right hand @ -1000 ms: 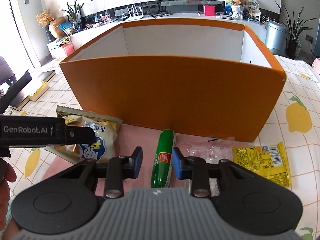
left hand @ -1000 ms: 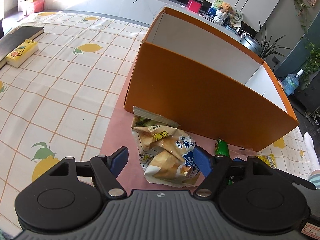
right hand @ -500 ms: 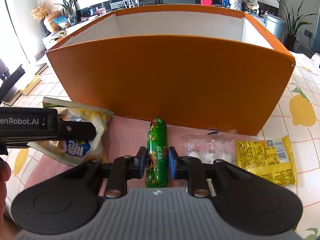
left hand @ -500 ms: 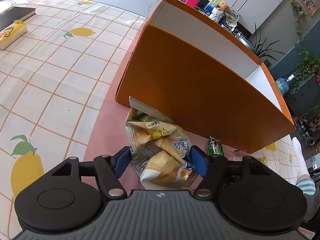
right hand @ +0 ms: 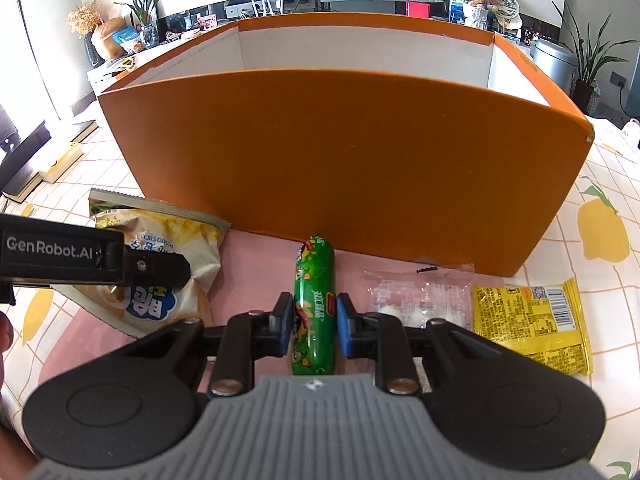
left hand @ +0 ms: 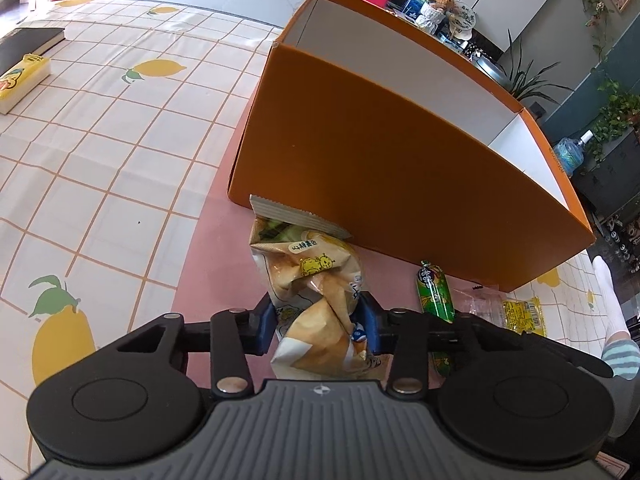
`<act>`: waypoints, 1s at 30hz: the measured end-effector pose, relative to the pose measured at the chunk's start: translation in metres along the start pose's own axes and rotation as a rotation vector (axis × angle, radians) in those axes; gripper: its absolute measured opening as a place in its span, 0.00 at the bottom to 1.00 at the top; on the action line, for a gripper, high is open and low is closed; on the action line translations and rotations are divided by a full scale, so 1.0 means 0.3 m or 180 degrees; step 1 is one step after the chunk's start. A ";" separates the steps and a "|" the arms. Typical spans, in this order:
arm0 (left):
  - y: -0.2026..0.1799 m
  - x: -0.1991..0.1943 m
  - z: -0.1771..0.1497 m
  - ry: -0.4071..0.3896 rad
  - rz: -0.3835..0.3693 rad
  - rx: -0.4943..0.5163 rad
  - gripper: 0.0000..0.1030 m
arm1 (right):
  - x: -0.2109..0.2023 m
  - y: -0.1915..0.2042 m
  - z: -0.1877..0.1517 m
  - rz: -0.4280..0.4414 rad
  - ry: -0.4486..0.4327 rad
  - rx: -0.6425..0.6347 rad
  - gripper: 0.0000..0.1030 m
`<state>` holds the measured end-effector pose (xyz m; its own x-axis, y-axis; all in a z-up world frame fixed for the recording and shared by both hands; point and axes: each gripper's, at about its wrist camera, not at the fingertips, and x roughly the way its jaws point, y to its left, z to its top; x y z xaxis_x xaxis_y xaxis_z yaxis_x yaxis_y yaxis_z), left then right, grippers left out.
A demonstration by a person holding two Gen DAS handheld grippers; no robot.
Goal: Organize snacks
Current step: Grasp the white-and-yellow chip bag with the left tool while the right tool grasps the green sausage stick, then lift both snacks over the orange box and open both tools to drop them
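- Left claw [left hand: 318, 326] pinches a crumpled yellow chip bag [left hand: 316, 280] lying before the orange box [left hand: 400, 168].
- Right claw [right hand: 313, 326] clamps a glossy green sausage [right hand: 314, 304].

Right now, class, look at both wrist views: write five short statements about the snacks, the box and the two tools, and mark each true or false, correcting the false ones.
1. The left tool is closed on the chip bag. True.
2. The right tool grips the yellow packet. False: it is closed on the green sausage; the packet lies untouched to its right.
3. The orange box stands behind the snacks. True.
4. The clear candy packet is inside the box. False: it lies on the pink mat.
5. The chip bag lies flat and smooth. False: it is crumpled between the fingers.
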<state>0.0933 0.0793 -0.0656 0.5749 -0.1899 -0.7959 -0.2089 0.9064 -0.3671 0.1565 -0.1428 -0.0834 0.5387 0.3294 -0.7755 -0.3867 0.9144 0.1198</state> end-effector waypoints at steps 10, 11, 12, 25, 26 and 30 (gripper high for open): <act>-0.049 -0.086 -0.027 -0.0144 0.0080 0.0181 0.38 | -0.063 -0.008 -0.001 0.0068 -0.0024 0.0038 0.19; -0.058 -0.097 -0.031 -0.0147 0.0098 0.0205 0.38 | -0.072 -0.010 -0.003 0.0076 -0.0029 0.0036 0.19; -0.064 -0.104 -0.035 -0.0146 0.0113 0.0223 0.38 | -0.082 -0.014 -0.005 0.0084 -0.0035 0.0036 0.19; -0.167 -0.227 -0.053 -0.0361 0.0253 0.0530 0.38 | -0.228 -0.061 -0.024 0.0137 -0.0279 0.0089 0.19; -0.178 -0.238 -0.053 -0.0399 0.0274 0.0572 0.38 | -0.244 -0.065 -0.029 0.0144 -0.0309 0.0098 0.19; -0.225 -0.279 -0.048 -0.0550 0.0328 0.0744 0.38 | -0.312 -0.084 -0.024 0.0157 -0.0450 0.0128 0.19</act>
<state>0.0479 0.0286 0.0189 0.6902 -0.0437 -0.7223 -0.0969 0.9836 -0.1522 0.1104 -0.1985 -0.0182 0.6209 0.4014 -0.6733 -0.3866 0.9040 0.1825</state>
